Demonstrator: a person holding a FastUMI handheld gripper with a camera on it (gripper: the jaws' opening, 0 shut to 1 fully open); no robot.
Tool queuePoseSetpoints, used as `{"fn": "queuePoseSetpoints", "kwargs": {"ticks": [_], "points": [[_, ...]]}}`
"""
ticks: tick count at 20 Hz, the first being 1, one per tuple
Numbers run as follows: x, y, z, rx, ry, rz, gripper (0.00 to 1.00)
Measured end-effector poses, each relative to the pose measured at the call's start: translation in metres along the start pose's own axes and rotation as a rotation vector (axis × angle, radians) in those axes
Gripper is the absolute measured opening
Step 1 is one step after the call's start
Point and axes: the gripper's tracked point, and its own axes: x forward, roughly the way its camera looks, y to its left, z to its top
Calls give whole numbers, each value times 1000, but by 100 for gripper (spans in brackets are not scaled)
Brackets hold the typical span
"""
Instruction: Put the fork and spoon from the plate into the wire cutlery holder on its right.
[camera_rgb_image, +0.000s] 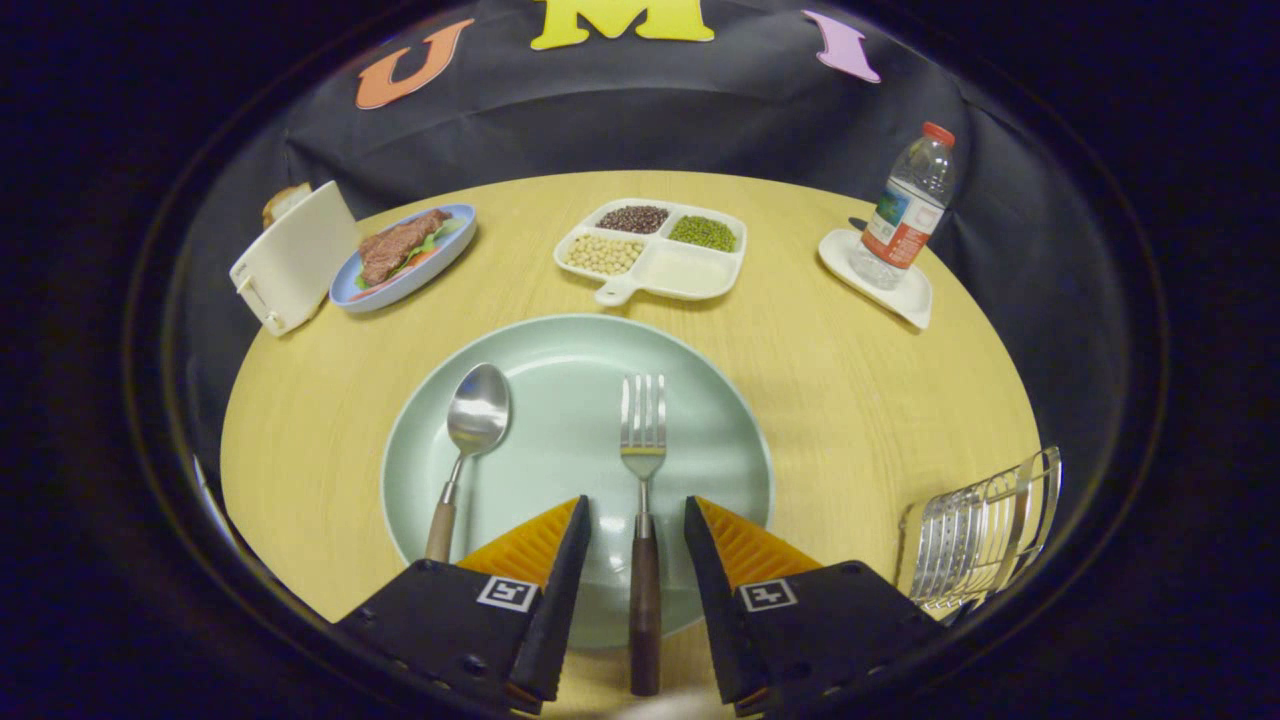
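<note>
Straddling the fork (643, 470) at lower centre of the frame, the gripper (637, 525) has its fingers spread, one on each side of the wooden handle, neither touching it. The fork and the spoon (468, 440), left of it, both lie on the green plate (560, 350). The wire cutlery holder (985, 535) stands at lower right. The fork pickup looks to be in hand; next comes closing on the handle, then lifting.

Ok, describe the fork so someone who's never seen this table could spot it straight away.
Start at the big pale green round plate on the wooden table. Two utensils lie on it; the fork is the right one, its dark wooden handle lying between the open gripper fingers. It has tines, unlike the round-bowled spoon.
</note>
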Motion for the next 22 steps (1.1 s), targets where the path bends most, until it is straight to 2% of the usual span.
{"fn": "queuePoseSetpoints", "kwargs": {"ticks": [3,5,6,7,8,10,11,16,22], "points": [[-1,4,-1,5,2,32,58],[0,4,-3,11,16,35,36],[4,7,0,18,15,46,34],[-22,5,5,22,12,40,21],[0,4,-3,20,20,41,8],[-2,6,-3,28,6,48,8],[-4,4,-5,26,6,39,1],[-20,2,0,38,-34,56,1],[-61,-9,13,47,-115,61,1]]}}
